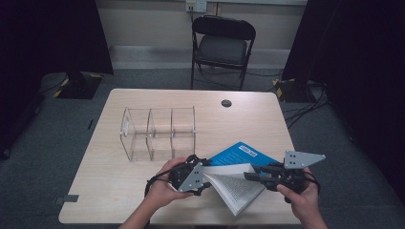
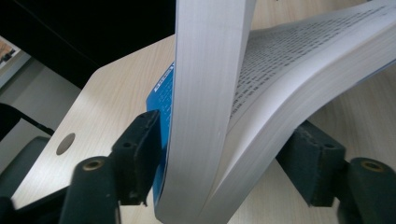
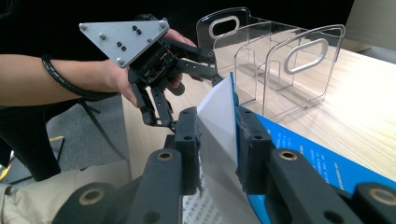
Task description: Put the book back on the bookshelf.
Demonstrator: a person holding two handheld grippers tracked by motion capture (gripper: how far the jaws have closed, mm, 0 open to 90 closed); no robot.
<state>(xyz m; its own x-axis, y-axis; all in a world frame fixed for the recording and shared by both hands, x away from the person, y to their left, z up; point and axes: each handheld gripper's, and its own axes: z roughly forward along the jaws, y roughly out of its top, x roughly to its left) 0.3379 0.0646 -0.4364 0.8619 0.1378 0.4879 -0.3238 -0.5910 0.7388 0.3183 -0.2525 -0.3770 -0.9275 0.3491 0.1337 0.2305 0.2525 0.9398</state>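
A paperback book (image 1: pixel 237 185) with a blue cover (image 1: pixel 243 153) lies open near the table's front edge, its pages fanned upward. My left gripper (image 1: pixel 206 179) comes in from the left. In the left gripper view its jaws clamp the bent page block (image 2: pixel 205 107), one pad against the blue cover (image 2: pixel 161 98) and the other under the printed pages. My right gripper (image 1: pixel 250 176) comes in from the right. In the right gripper view (image 3: pixel 219 140) it is shut on a thin sheaf of white pages (image 3: pixel 217 112), with the blue cover (image 3: pixel 317 163) beside it. The left gripper (image 3: pixel 194 95) is seen across the book.
A clear acrylic divider rack (image 1: pixel 160 131) stands on the wooden table (image 1: pixel 119 191) behind the book, close to it in the right gripper view (image 3: pixel 280 60). A cable hole (image 1: pixel 226 103) marks the far table edge. A black folding chair (image 1: pixel 222 45) stands beyond.
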